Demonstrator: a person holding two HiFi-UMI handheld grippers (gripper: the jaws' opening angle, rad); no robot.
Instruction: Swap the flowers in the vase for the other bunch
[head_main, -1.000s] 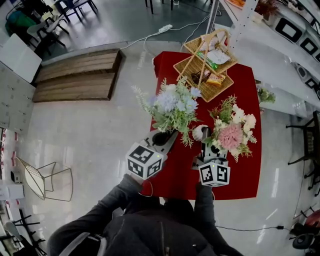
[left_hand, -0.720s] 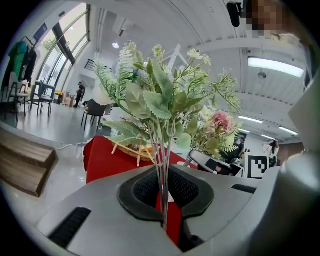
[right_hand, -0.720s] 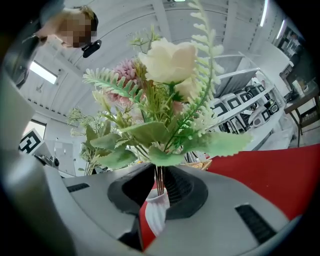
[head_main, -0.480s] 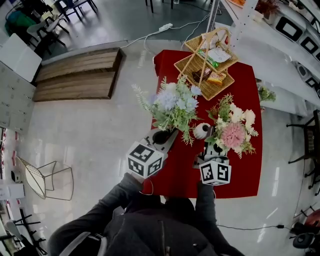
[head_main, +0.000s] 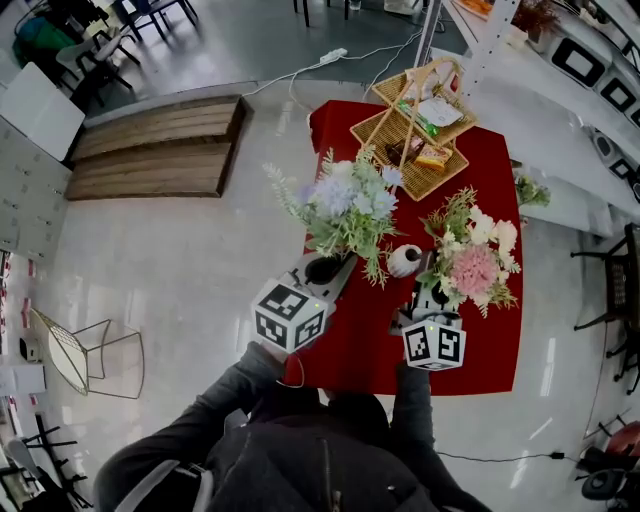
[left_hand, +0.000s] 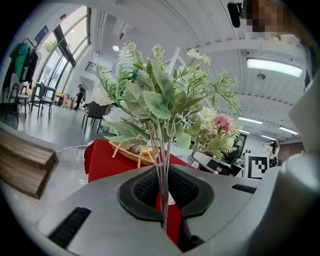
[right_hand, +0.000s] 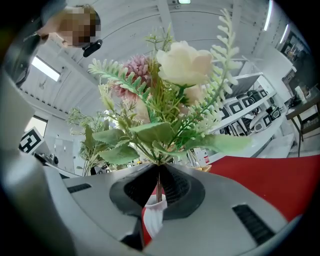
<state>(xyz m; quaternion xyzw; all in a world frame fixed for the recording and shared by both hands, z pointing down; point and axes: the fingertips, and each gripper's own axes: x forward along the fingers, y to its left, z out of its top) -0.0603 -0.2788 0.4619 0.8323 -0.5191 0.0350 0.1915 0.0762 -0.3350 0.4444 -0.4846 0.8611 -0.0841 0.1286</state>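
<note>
A blue and white bunch (head_main: 345, 208) stands up from my left gripper (head_main: 325, 272), which is shut on its thin stems (left_hand: 162, 197). My right gripper (head_main: 428, 296) holds the pink and cream bunch (head_main: 476, 262). Its jaws have just been closing and now pinch the stems (right_hand: 158, 186). The small white vase (head_main: 404, 261) sits on the red tablecloth (head_main: 480, 350) between the two bunches. In the right gripper view the vase (right_hand: 153, 220) shows directly below the pinched stems. Whether their ends are inside its mouth I cannot tell.
A two-tier wicker basket (head_main: 415, 125) with packets stands at the far end of the table. A white shelf unit (head_main: 560, 140) runs along the right. A wooden platform (head_main: 155, 150) lies on the floor to the left, and a wire chair (head_main: 85, 350) is nearer.
The pink bunch has shifted slightly to the right, away from the vase. The left gripper and its blue bunch have stayed where they were.
</note>
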